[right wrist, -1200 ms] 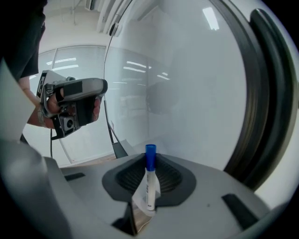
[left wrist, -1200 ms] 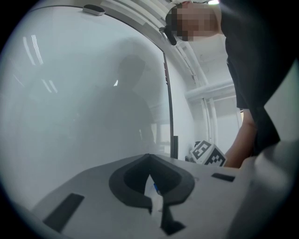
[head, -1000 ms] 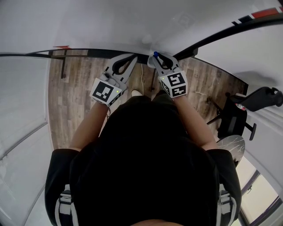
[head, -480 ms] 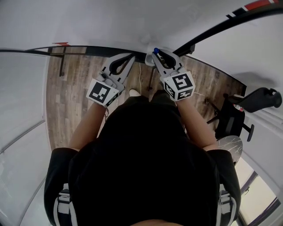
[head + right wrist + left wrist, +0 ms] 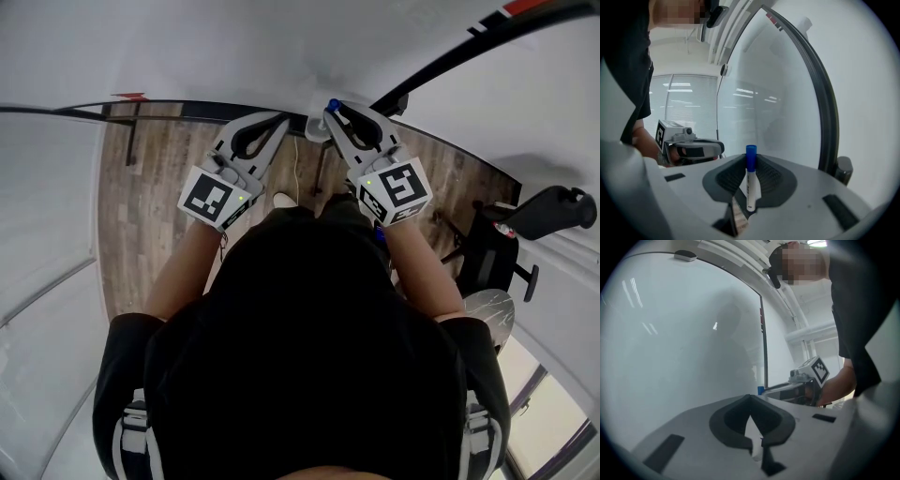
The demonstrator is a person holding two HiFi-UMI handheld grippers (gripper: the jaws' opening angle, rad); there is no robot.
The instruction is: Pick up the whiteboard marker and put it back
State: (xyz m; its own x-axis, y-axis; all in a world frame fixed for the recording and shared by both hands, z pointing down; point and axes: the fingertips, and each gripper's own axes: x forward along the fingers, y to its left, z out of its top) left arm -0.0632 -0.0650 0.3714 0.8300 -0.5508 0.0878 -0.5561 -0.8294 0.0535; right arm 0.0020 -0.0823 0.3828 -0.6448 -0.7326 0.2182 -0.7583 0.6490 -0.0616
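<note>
So the pickup half looks done to me: the right tool point(image 5: 751, 161) is clenched on the whiteboard marker point(image 5: 750, 180), which sits up in the air right in front of the whiteboard point(image 5: 787, 93), not lying on any ledge or worktop. The left tool point(image 5: 750, 397) hovers just beside it with its jaws closed together and nothing between them, so it's just along for the ride. The marker's long axis runs lengthwise down the gap between the right tool's jaws, in line with the way that tool points rather than across it. The blue cap leads and pokes out just past the tips, aimed away from the person and at the board, while the white barrel's tail end sits back toward the tool's body. In the head view you only really catch the blue cap point(image 5: 332, 105) peeking out at the tip. What's left is the "put it back" part. I can't see a tray or holder in any view, so my guess is the next move needs the marker carried to wherever it lives, probably turned to lie along that spot, and only then let go.
</note>
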